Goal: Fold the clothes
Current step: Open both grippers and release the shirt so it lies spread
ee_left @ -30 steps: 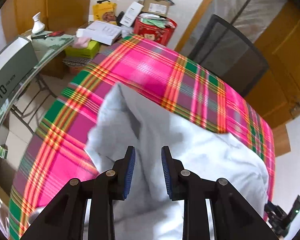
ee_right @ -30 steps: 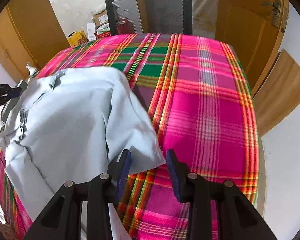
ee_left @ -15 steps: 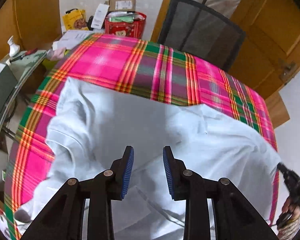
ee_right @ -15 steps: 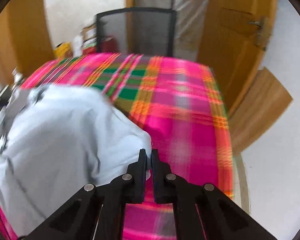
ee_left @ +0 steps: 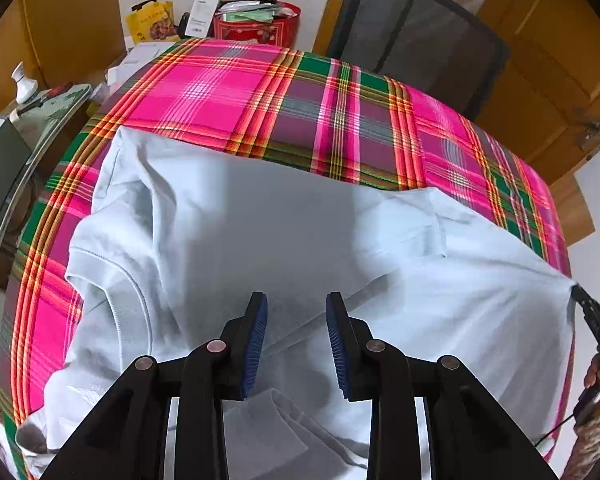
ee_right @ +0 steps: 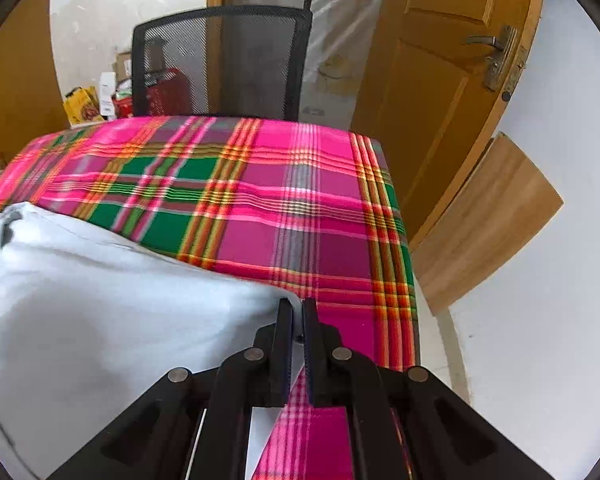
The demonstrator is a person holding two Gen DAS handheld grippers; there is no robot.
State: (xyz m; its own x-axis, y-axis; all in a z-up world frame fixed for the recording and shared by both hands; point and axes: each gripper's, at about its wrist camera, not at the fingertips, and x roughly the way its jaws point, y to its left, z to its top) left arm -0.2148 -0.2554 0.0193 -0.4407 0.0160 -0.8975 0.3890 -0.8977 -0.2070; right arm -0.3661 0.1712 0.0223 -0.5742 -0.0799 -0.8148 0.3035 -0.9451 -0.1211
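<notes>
A pale blue-white shirt lies spread over the pink plaid tablecloth. Its collar shows at the left. My left gripper hovers open above the shirt's middle, with nothing between its blue pads. In the right wrist view the same shirt fills the lower left. My right gripper is shut on the shirt's corner, lifted a little over the tablecloth. In the left wrist view the right gripper's tip pinches the shirt's right corner, with a hand behind it.
A black mesh chair stands at the table's far edge. Boxes and a red bucket crowd the floor behind. A side stand with a box sits left of the table. A wooden door and a leaning board are at the right.
My right gripper has closed on the shirt's corner and pulled it outward, so the shirt now lies stretched wider. My left gripper rose and drew back, staying open.
</notes>
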